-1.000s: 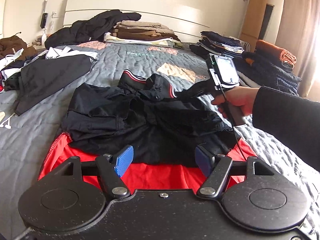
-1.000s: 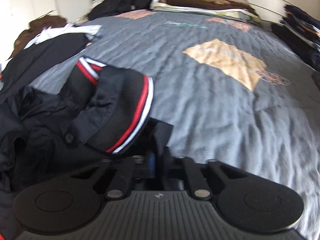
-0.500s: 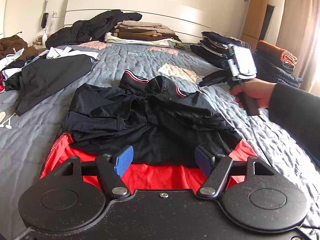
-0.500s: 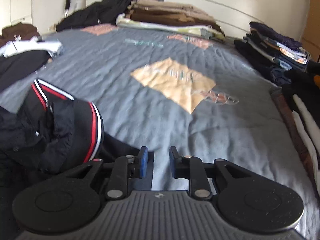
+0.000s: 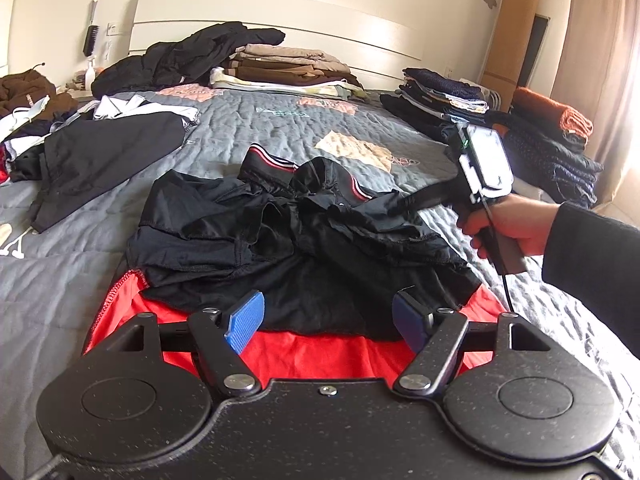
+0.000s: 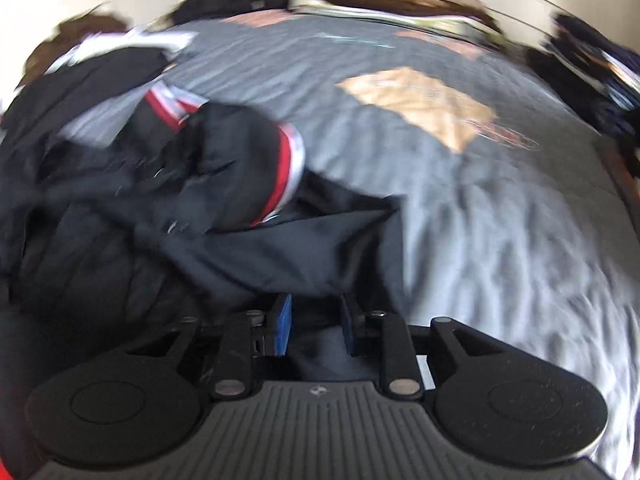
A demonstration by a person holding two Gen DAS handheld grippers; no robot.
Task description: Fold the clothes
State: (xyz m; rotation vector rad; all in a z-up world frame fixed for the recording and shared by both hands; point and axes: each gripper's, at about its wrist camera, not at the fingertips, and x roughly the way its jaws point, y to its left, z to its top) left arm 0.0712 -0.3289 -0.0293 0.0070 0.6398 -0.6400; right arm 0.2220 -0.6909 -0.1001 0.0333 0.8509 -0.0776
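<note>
One crumpled black jacket with red lining fills mid-frame; bare grey quilt above. Left gripper gapes empty; right gripper sits apart around black cloth.

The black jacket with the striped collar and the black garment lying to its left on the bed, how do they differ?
The black jacket lies bunched and creased in the middle of the bed; the black garment is spread nearly flat near the left edge. The jacket shows a red lining and a red-and-white striped collar; the other garment shows plain black. The right gripper reaches the jacket's edge; nothing touches the other garment. Both rest on the grey quilt.
</note>
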